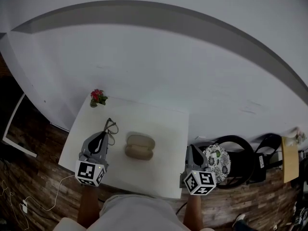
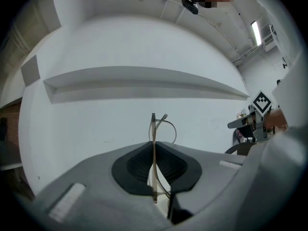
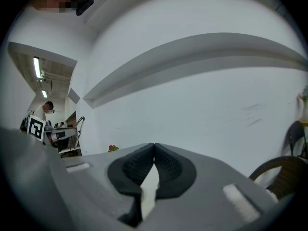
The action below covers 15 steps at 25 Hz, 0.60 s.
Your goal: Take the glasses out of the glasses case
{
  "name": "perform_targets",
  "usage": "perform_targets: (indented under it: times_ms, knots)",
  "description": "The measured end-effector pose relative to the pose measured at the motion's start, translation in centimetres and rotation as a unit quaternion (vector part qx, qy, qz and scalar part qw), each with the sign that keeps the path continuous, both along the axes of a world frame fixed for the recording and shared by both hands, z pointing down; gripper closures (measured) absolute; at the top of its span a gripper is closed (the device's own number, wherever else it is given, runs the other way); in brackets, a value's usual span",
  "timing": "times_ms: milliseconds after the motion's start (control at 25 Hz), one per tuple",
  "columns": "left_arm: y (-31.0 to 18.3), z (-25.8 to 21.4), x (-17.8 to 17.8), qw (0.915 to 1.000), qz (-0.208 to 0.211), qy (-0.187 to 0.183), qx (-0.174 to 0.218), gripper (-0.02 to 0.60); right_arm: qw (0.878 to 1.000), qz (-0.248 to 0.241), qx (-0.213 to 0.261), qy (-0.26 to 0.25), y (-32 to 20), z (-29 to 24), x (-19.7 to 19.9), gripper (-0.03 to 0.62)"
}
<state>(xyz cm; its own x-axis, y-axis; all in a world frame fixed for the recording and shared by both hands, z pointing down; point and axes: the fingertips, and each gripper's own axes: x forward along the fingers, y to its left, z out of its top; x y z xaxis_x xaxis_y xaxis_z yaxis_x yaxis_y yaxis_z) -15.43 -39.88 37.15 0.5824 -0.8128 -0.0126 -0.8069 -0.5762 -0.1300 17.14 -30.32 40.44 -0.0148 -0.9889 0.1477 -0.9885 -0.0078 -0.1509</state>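
Note:
A tan glasses case [image 1: 139, 147] lies closed in the middle of the small white table [image 1: 163, 129]. My left gripper [image 1: 103, 136] hangs over the table's left edge, shut on thin-framed glasses [image 1: 111, 128] that stick out beyond its tips. In the left gripper view the glasses [image 2: 155, 129] stand pinched edge-on between the black pads [image 2: 139, 165], with their temples curling up past the tips. My right gripper [image 1: 193, 151] is at the table's right edge, shut with nothing in it; its pads [image 3: 166, 165] meet in the right gripper view.
A small pot of red flowers [image 1: 97, 97] stands on the table's far left corner. Right of the table is a chair with a patterned cushion [image 1: 217, 160] and a black chair [image 1: 264, 153]. A white wall rises behind the table. A cable [image 1: 43, 201] trails over the wooden floor at left.

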Motion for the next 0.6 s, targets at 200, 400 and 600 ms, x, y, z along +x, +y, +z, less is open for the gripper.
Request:
perform_targets:
  times_ms: [200, 400, 600]
  knots:
    - [-1.1, -0.2, -0.3, 0.9999, -0.004, 0.010, 0.001, 0.559, 1.000, 0.008, 0.003, 0.003, -0.9, -0.3, 0.2, 0.591]
    - [-1.7, -0.3, -0.4, 0.9998, -0.003, 0.020, 0.000, 0.560, 1.000, 0.014, -0.001, 0.004, -1.2, -0.1, 0.5, 0.591]
    - [-2.6, -0.3, -0.5, 0.9996, -0.007, 0.026, 0.000, 0.560, 1.000, 0.018, -0.003, 0.009, -1.9, 0.1, 0.7, 0.591]
